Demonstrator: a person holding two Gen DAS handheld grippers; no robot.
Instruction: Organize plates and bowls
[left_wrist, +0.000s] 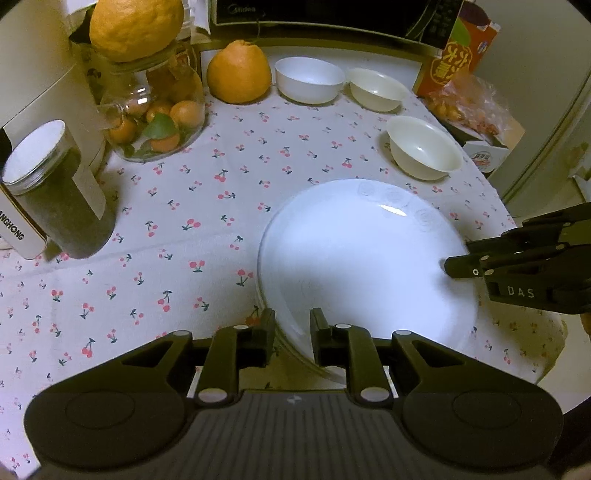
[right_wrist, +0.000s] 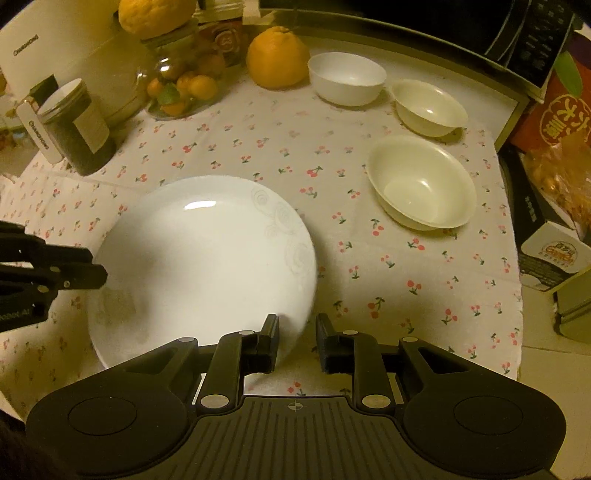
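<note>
Porcelain plate (right_wrist: 207, 258) sits nearest on the cherry cloth (left_wrist: 166, 206), flanked by my left tongs (left_wrist: 292, 332) and right tongs (right_wrist: 297, 338), both apart and empty. It looks stiff, glossy, breakable; I'd pinch its rim. Three bowls (right_wrist: 423, 182) wait beyond, open cloth between.

left wrist cam low over table's near edge, looking fwd & down, plate (left_wrist: 369, 266) close at 1 o'clock, right wrist cam same tilt from plate's other side, plate (right_wrist: 207, 266) at 11 o'clock, both share plate, three bowls, cherry-print cloth (left_wrist: 184, 206)
</note>
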